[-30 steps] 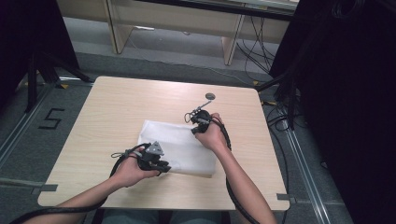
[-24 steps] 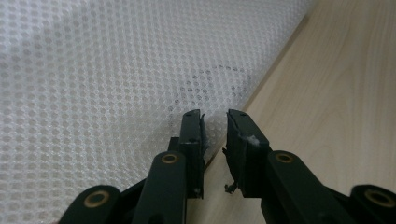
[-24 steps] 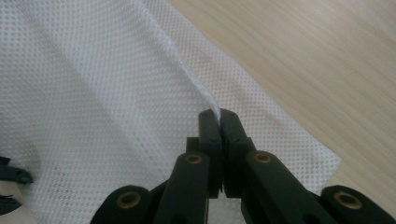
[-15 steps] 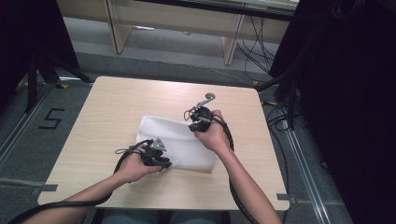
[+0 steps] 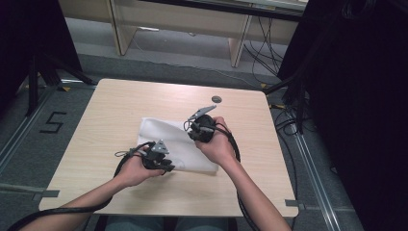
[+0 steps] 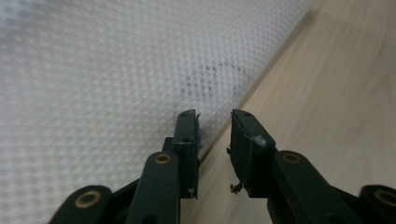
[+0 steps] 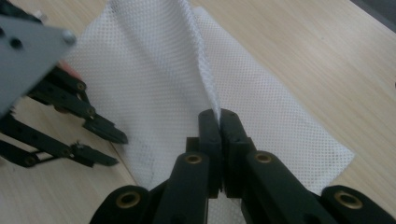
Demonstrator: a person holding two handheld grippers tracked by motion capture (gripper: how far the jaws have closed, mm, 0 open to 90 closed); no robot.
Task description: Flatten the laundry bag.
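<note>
1. Wooden table (image 5: 120,103) bears the white mesh cloth (image 5: 166,137) at its middle.
2. Right gripper (image 7: 219,122), jaws closed, pinches a lifted cloth fold.
3. Left gripper (image 6: 214,133), jaws parted and empty, sits at the cloth's near edge.

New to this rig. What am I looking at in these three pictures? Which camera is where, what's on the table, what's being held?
No robot here: a person holds a two-jaw hand-held gripper in each hand at a wooden table. The high view looks down from above the person's side; the other two cameras ride on the grippers and look along their black jaws.

On the table lie a white mesh cloth and, near the far edge, a small dark round object too small to identify.

The right hand-held gripper is shut on a fold of the cloth and lifts it off the table. The left hand-held gripper is open, its jaws at the cloth's edge, gripping nothing yet.
</note>
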